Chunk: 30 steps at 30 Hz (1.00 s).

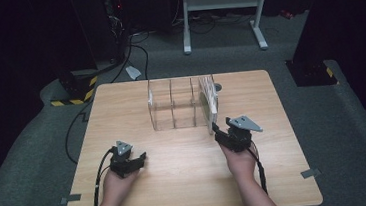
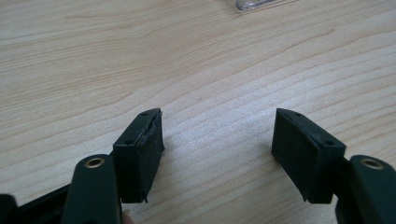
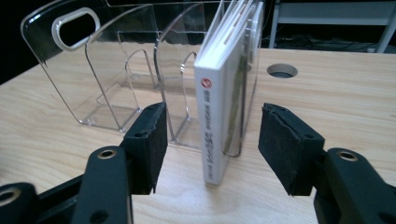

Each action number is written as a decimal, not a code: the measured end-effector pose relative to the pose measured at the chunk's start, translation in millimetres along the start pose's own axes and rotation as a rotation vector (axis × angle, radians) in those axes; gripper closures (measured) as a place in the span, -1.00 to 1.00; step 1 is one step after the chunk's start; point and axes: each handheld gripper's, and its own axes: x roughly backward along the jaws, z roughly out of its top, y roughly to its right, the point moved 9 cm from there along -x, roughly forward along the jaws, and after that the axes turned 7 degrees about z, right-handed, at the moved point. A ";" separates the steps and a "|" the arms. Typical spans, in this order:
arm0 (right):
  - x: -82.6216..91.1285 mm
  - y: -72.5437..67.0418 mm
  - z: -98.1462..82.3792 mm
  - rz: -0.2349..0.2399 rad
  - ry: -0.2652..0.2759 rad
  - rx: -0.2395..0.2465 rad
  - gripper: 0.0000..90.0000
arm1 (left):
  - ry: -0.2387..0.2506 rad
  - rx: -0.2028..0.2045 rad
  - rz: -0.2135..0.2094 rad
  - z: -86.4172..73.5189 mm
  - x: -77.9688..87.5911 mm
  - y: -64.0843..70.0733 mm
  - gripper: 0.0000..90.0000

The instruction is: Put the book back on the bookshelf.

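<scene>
A clear acrylic rack [image 1: 176,103] [image 3: 116,79] with several upright dividers stands at the middle back of the wooden table [image 1: 188,183]. Thin white cases [image 1: 211,98] [image 3: 219,107] stand on edge in its rightmost slot. The nearest case sticks out toward my right gripper [image 1: 222,127] [image 3: 213,111]. That gripper is open, its jaws standing either side of the case's spine with a gap on both sides. My left gripper [image 1: 135,163] [image 2: 217,126] rests low over bare wood at the front left, open, with nothing between its jaws.
A round cable hole [image 1: 218,87] [image 3: 282,71] sits in the tabletop just right of the rack. Beyond the table's far edge are a white metal stand [image 1: 220,2] and cables on the grey floor. A rack corner [image 2: 252,4] shows at the top of the left gripper view.
</scene>
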 end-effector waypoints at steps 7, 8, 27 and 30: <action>13.1 16.6 -15.7 -0.013 -0.038 0.017 -0.17 | 0.000 -0.002 -0.005 -0.6 0.7 0.4 -0.26; 15.0 19.2 -18.4 -0.016 -0.044 0.017 -0.18 | 0.000 -0.002 -0.005 -0.6 0.7 0.4 -0.26; 54.3 95.7 -97.1 -0.166 -0.301 -0.007 -0.48 | -0.004 -0.022 -0.029 -6.6 7.4 5.3 -0.35; 57.5 101.5 -107.1 -0.181 -0.339 0.000 -0.50 | -0.001 -0.020 -0.029 -6.6 7.3 5.5 -0.35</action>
